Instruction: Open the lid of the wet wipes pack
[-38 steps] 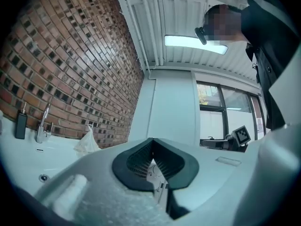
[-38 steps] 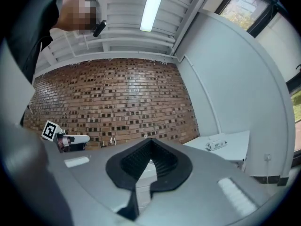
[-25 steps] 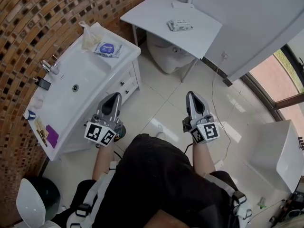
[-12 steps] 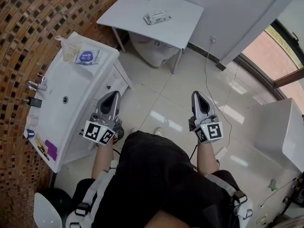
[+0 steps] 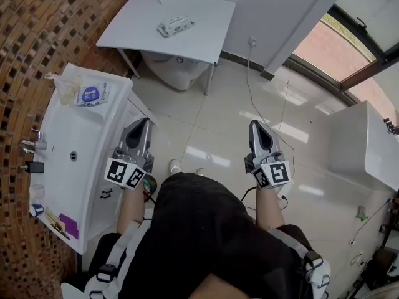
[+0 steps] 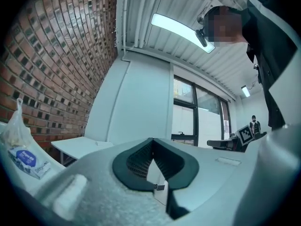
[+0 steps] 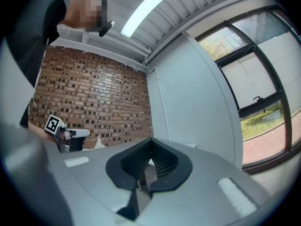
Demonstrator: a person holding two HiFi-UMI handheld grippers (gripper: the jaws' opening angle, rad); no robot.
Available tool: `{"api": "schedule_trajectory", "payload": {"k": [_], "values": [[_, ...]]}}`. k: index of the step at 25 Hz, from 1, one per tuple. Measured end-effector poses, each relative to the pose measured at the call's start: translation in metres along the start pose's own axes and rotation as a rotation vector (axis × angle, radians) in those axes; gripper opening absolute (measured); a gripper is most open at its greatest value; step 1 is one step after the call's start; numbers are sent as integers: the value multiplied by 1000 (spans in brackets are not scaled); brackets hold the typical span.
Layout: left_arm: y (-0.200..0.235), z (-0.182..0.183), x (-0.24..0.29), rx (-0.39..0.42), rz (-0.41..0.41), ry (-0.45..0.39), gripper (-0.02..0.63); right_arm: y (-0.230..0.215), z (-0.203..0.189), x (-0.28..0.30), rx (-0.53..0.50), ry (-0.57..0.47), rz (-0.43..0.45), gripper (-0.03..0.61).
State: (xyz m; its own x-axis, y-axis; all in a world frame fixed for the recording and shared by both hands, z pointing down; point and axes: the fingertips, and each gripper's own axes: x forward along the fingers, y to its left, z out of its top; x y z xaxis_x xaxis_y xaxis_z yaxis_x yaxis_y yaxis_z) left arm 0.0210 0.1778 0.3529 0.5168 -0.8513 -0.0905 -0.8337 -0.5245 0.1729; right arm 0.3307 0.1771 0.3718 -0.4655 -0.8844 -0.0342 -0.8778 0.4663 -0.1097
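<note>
the wet wipes pack (image 5: 173, 25) on the white table (image 5: 199, 30), at 12 o'clock in the head view, is seen too small for its lid to be made out. the toilet (image 5: 177, 75) is half covered by that table. print on the blue-labelled pack (image 5: 92, 94) at 10 o'clock cannot be read. small items along the sink counter (image 5: 59, 129) at 9 o'clock cannot be identified. the white fixture (image 5: 365, 145) at 3 o'clock is cut off by the frame edge. only shoe tips (image 5: 174, 166) are shown beyond the person's torso.
</note>
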Motion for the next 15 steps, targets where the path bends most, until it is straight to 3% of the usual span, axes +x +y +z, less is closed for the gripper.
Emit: {"api": "schedule_trajectory", "payload": {"k": [5, 15], "values": [[26, 7, 7, -11, -13, -12, 2, 15, 0, 19, -20, 7, -11, 6], [82, 11, 6, -23, -1, -32, 2, 54, 6, 79, 35, -26, 1, 6]]}}
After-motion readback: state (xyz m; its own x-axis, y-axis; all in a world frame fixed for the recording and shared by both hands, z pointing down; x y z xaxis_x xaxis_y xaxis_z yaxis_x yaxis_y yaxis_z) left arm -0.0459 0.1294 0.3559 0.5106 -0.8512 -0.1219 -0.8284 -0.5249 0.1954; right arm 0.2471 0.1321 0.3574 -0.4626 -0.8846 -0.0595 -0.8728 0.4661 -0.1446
